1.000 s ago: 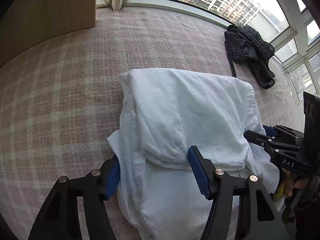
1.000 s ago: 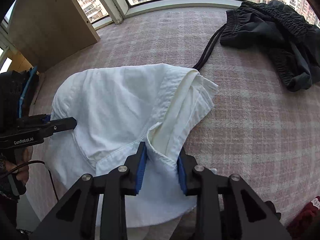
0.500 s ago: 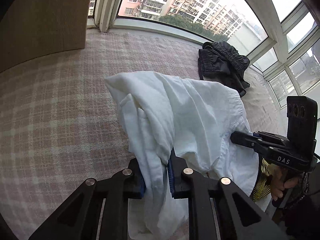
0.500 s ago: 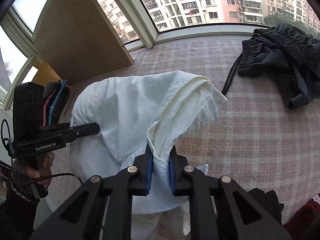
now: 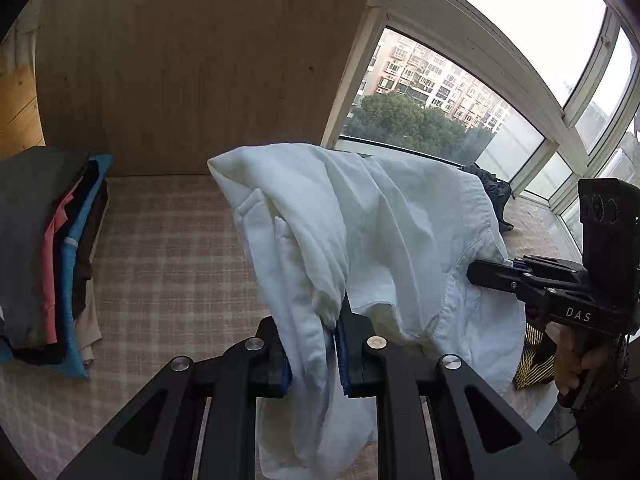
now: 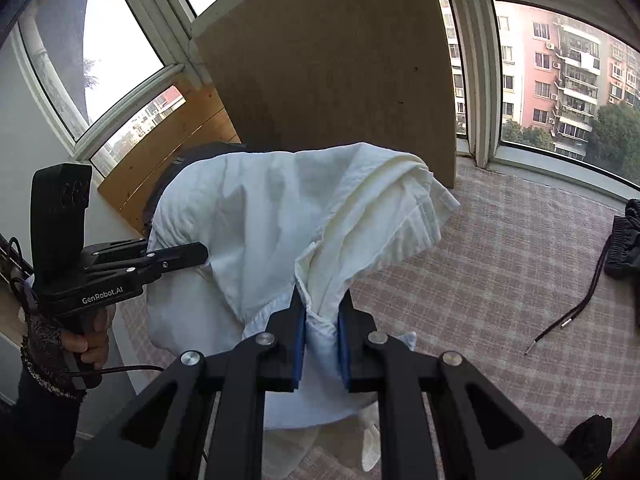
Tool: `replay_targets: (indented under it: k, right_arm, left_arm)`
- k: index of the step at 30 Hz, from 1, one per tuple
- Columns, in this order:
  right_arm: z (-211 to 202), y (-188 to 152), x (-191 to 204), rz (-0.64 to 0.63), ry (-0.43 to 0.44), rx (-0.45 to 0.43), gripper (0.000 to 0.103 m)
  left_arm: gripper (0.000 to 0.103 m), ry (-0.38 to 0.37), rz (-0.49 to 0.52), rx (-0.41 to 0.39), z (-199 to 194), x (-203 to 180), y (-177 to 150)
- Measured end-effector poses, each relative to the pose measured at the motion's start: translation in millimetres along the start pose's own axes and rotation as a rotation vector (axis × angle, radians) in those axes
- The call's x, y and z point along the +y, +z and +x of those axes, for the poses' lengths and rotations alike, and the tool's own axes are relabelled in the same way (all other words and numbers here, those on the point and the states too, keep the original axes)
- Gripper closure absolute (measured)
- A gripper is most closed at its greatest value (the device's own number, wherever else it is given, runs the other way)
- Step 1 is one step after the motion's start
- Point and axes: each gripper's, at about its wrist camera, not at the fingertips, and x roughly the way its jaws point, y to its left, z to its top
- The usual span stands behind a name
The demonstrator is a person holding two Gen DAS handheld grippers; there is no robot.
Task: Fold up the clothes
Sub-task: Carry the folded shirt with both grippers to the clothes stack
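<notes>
Two grips: the left gripper (image 5: 316, 354) and the right gripper (image 6: 322, 350) are each clamped on a bunched edge of the folded white shirt (image 5: 360, 240), blue pads pressing cloth on both sides.
Shirt's place: it hangs in the air between the two grippers, above the checked mat (image 5: 168, 264), sagging in the middle with loose cloth trailing below each clamp.
Step in hand: by my reading, carrying the folded shirt toward the stack of folded clothes (image 5: 52, 256) that lies at the mat's left edge in the left wrist view, just in front of the wooden panel (image 5: 192, 72).
Doing it well: keep both clamps level and at the same spacing, so the fold does not open or twist; hold it high enough that the trailing cloth does not drag on the mat; lower it flat onto the stack before letting go, both sides together.
Risk: the grips hold thick bunches, not flat hems, so layers could slip out and the fold could fall apart.
Around: a dark garment (image 6: 624, 240) with a loose drawstring (image 6: 576, 300) lies near the mat's right edge by the window (image 6: 560, 80), well apart from the shirt.
In the way: nothing on the mat between shirt and stack; the wooden panel stands close behind, limiting how far forward the shirt can go.
</notes>
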Motion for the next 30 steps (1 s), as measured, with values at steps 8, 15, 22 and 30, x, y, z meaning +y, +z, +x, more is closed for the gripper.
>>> replay_targets:
  k: [8, 15, 22, 30]
  right_arm:
    - [98.0, 69.4, 152.9, -0.039, 0.072, -0.025, 0.09]
    - [190.6, 121.9, 215.5, 0.013, 0.083, 0.005, 0.09]
    - [264.4, 139.6, 210.4, 0.058, 0.033, 0.068, 0.09]
    - [297.4, 132.5, 172.3, 0.085, 0.039, 0.114, 0.087]
  left_arm:
    - [0.087, 0.169, 0.064, -0.05, -112.4, 146.8, 11.3]
    - [0.087, 0.28, 0.061, -0.045, -149.7, 267.9, 43.8]
    - [0.087, 0.275, 0.029, -0.015, -112.1, 343.9, 68.7]
    - [0.072, 0.272, -0.009, 0.066, -43.6, 392.8, 67.3]
